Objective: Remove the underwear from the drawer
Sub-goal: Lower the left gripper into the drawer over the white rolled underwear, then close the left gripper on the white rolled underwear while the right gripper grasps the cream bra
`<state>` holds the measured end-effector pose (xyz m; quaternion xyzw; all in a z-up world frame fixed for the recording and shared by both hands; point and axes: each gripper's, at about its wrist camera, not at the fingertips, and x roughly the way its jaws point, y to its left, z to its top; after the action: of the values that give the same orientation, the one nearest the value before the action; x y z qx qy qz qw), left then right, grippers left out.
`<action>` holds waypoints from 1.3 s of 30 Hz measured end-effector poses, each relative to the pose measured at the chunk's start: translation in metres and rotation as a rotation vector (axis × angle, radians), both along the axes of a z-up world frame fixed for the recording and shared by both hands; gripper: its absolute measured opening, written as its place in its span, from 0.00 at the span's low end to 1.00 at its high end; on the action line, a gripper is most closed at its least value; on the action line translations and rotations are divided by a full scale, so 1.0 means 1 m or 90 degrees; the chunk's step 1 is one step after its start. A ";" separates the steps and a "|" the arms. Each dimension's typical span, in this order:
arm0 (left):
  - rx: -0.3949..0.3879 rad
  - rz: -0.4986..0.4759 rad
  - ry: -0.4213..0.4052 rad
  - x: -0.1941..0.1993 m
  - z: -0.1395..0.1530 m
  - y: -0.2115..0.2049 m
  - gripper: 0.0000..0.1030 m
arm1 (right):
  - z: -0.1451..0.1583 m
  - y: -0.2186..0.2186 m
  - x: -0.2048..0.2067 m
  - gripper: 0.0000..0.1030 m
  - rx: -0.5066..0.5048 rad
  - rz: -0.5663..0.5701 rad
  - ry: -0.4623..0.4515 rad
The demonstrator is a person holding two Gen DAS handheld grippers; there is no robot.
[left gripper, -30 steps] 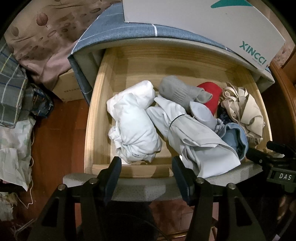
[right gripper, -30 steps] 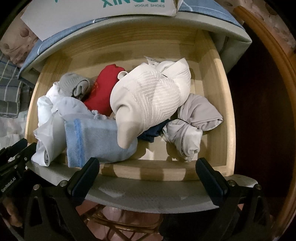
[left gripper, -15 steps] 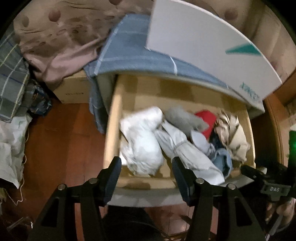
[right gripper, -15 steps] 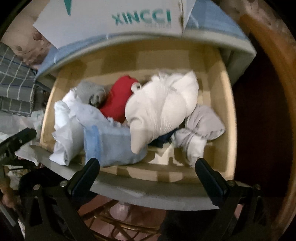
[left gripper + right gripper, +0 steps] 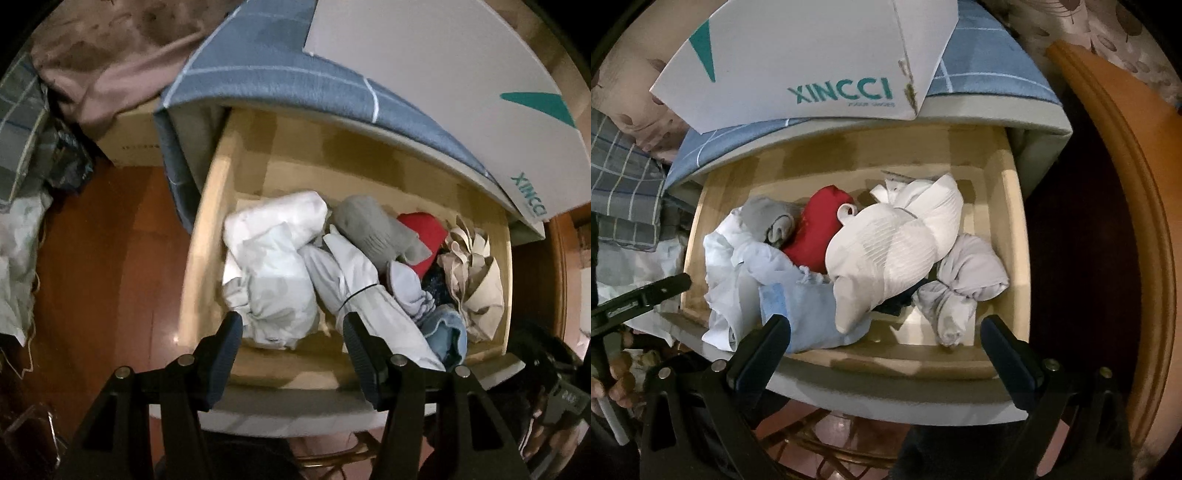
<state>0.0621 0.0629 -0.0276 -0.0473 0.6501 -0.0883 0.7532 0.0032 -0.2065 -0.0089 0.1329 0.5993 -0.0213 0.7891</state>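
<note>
My left gripper [image 5: 291,332] hangs over the near edge of the pulled-out wooden drawer [image 5: 207,236], jaws parted and empty, with a white rolled bundle [image 5: 273,273] just beyond them. My right gripper [image 5: 884,334] has its jaws spread wide and empty above the drawer front, near a light blue piece [image 5: 809,314] and a cream ribbed garment [image 5: 894,251]. The underwear lies heaped inside the drawer beside a red item [image 5: 816,229] and a grey sock [image 5: 373,229], below a white XINCCI box [image 5: 812,59].
</note>
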 end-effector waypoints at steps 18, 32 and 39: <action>-0.003 0.080 0.061 0.023 -0.056 0.001 0.56 | -0.012 -0.015 0.003 0.99 0.001 -0.004 0.018; 0.061 0.039 0.046 0.024 -0.079 -0.019 0.42 | -0.022 -0.014 0.010 0.99 -0.014 0.021 0.043; 0.042 0.028 0.032 0.014 -0.070 -0.022 0.35 | -0.026 -0.017 0.020 0.97 -0.005 0.046 0.081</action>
<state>0.0758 0.0413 -0.0973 -0.0390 0.6702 -0.0491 0.7395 0.0230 -0.2231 -0.0344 0.1065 0.6526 -0.0036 0.7502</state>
